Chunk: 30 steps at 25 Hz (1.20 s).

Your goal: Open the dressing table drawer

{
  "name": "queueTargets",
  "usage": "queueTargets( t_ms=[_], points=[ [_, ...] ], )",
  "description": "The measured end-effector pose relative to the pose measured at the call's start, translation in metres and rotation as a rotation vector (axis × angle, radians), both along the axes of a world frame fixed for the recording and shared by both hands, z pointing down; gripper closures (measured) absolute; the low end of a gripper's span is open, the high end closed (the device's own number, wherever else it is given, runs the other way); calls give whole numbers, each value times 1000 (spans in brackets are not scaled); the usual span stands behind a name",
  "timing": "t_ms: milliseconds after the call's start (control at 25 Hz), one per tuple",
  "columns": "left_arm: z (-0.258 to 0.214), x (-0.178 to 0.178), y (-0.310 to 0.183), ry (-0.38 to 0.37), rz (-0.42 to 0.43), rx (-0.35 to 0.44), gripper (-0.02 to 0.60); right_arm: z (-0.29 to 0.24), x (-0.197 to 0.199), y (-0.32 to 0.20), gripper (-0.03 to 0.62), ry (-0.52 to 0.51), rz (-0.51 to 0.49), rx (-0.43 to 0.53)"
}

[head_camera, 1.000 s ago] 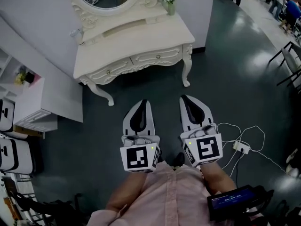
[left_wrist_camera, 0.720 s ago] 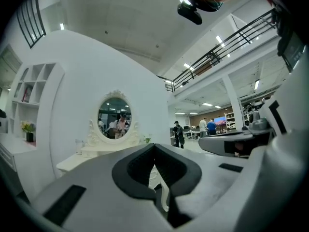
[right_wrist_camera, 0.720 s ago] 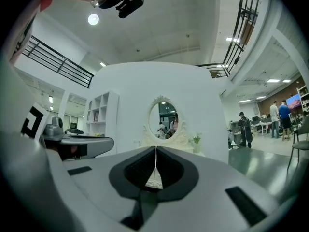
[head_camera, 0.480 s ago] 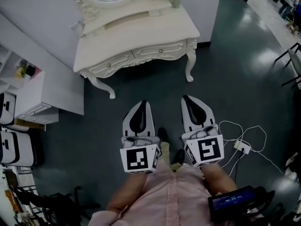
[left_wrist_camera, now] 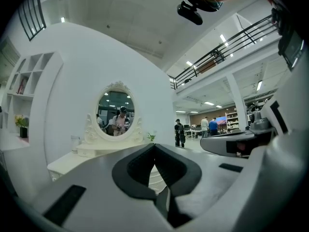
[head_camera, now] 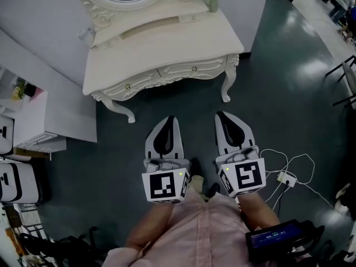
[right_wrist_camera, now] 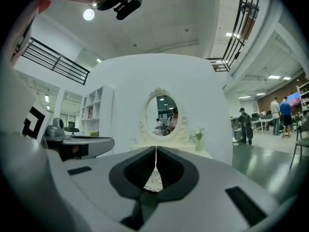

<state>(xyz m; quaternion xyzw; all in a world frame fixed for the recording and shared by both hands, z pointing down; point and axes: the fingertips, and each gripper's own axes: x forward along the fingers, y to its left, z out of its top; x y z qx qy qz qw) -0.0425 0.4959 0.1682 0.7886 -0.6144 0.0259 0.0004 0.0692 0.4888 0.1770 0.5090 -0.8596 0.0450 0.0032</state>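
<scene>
Closing in on the dressing table [head_camera: 167, 38], looming nearer than a moment ago. Carrying left gripper [head_camera: 169, 119] and right gripper [head_camera: 218, 115] pressed together, empty, well short of the drawer [head_camera: 192, 70]

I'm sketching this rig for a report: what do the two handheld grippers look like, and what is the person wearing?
The left gripper and right gripper are pale grey shells tapering to a point, with black padding inside. Each carries a cube with black-and-white square markers and a small lit dot. The person wears a pale pink shirt.
</scene>
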Motion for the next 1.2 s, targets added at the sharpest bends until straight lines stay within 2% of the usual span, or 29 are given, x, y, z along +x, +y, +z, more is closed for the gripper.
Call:
queueTargets(
  t_ms=[320,560,920,1200],
  points=[
    [-16,-34,-68,7,26,51,560,-19,-31,-65,574,-5,34,50],
    [-33,-50,-105,10,49,92,560,-36,-47,-95,574,4,51,97],
    [-10,-35,-142,23,96,36,560,-20,-29,-126,574,18,105,59],
    [10,-18,-182,11,94,-23,560,0,-12,-168,574,10,110,8]
  ],
)
